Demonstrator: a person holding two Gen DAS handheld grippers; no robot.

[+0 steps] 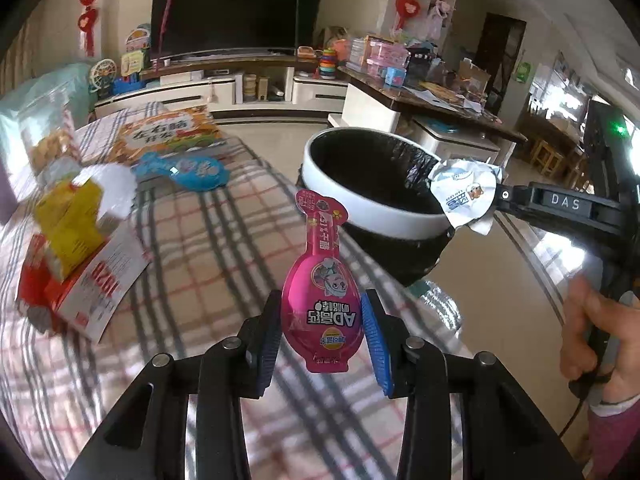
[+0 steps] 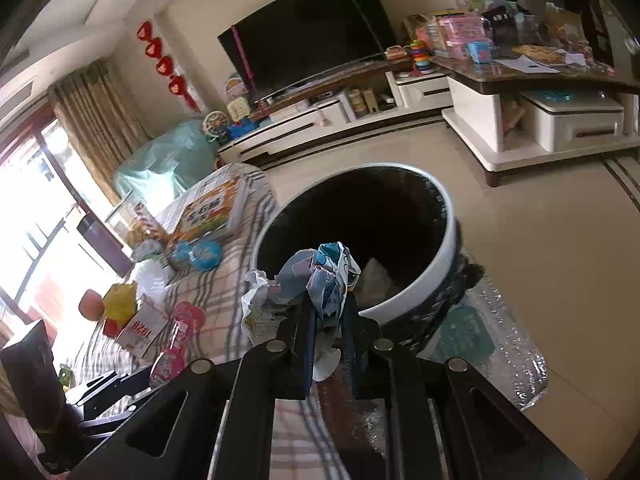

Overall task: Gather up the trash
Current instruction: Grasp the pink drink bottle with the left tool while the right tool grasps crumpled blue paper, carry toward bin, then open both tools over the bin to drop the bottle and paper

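Note:
My left gripper (image 1: 322,332) is shut on a pink snack wrapper (image 1: 322,300) and holds it upright above the plaid table. My right gripper (image 2: 330,332) is shut on a crumpled white-and-blue wrapper (image 2: 316,280), held at the near rim of the trash bin (image 2: 416,292). In the left wrist view the same crumpled wrapper (image 1: 464,194) hangs at the bin's right rim (image 1: 384,220), held by the right gripper. The bin is white-rimmed with a black liner and stands on the floor beside the table. Some pale trash lies inside it.
On the plaid table (image 1: 208,264) lie a blue wrapper (image 1: 188,172), a red-and-white box (image 1: 96,288), a yellow packet (image 1: 70,220), a white bag and a colourful book (image 1: 168,136). A shiny bubble-wrap sheet (image 2: 492,340) lies on the floor by the bin. A TV stand and cluttered desk stand behind.

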